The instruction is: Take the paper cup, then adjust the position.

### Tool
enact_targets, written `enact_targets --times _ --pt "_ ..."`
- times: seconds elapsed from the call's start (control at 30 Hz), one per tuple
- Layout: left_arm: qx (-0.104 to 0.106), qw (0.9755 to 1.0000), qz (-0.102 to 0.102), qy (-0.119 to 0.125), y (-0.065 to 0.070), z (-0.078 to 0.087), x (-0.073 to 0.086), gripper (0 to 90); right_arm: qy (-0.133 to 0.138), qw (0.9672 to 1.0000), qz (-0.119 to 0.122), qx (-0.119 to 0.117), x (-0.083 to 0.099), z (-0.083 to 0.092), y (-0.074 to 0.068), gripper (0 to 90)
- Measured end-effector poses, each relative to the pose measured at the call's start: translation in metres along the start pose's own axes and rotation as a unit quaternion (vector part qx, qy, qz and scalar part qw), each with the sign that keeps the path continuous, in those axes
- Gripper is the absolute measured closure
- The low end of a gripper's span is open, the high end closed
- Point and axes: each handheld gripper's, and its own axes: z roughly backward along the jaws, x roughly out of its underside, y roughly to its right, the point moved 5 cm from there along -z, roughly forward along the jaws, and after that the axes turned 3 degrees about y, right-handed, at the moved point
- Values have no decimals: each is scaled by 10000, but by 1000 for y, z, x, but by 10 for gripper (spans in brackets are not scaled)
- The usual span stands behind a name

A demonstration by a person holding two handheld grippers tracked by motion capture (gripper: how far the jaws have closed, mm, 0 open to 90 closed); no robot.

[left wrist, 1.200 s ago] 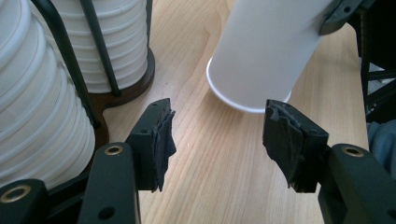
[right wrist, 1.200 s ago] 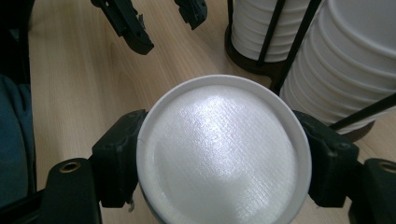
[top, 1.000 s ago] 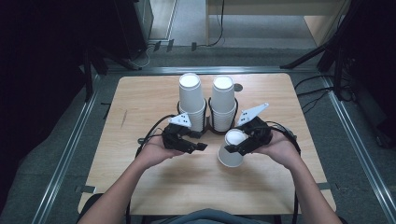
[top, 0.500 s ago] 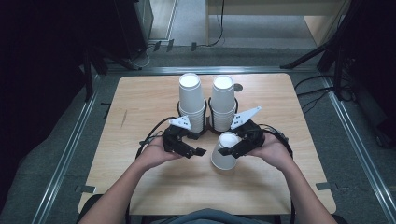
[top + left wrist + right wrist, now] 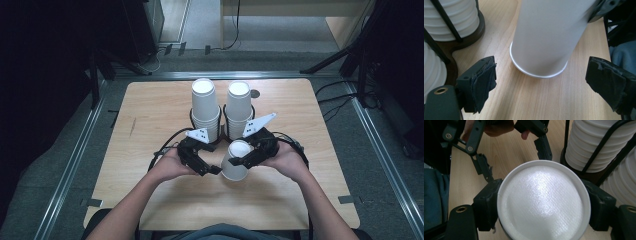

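Note:
A white paper cup (image 5: 235, 167) stands upside down with its rim on the wooden table (image 5: 150, 115), leaning a little. My right gripper (image 5: 243, 159) is shut on it; in the right gripper view both pads (image 5: 487, 205) press the cup's sides just under its flat bottom (image 5: 541, 195). My left gripper (image 5: 212, 169) is right beside the cup on its left. Its jaws have just been opening. In the left gripper view they stand wide apart (image 5: 541, 68), with the cup's wall (image 5: 546, 37) just ahead between them and untouched.
Two tall stacks of upturned white cups (image 5: 205, 107) (image 5: 239, 107) stand in black wire holders just behind both grippers. Their ribbed rims show close by in the gripper views (image 5: 456, 20) (image 5: 596, 145). Cables trail from each gripper.
The right gripper has carried the cup a little to the left, up to the left gripper. The left gripper's jaws have spread apart.

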Motion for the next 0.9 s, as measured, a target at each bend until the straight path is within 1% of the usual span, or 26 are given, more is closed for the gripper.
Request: enact_targets --times 0.07,0.1,0.17,0.23,0.3,0.43,0.53,0.67,0.83,0.9 --pt "-34 10000 -23 -6 0 -1 0 99 6 10000 19 -12 -2 -1 0 256" --pt "-15 10000 -24 3 0 -1 0 103 6 10000 27 -28 -2 -1 -1 256" --pt "-8 10000 -79 49 1 -1 0 129 7 10000 41 -42 -3 -2 -1 256" --pt "-63 9999 -105 58 1 -2 0 129 15 10000 60 -38 -5 -3 -2 256" --pt "-53 9999 -128 57 1 -3 0 121 32 10000 63 -55 -6 -3 -2 256" --pt "79 9999 -60 72 2 -6 -1 80 50 9999 77 -63 -9 -4 -2 256" --pt "140 9999 -49 84 3 -9 -2 63 54 9999 90 -62 -10 -4 -3 256" --pt "141 9997 -22 194 3 -10 -3 62 80 9999 86 -55 -13 -4 -4 256" --pt "211 9994 23 272 2 -12 -4 61 134 9998 98 -67 -15 -5 -4 257" --pt "247 9993 43 270 2 -14 -4 33 144 9998 93 -64 -16 -5 -5 257"
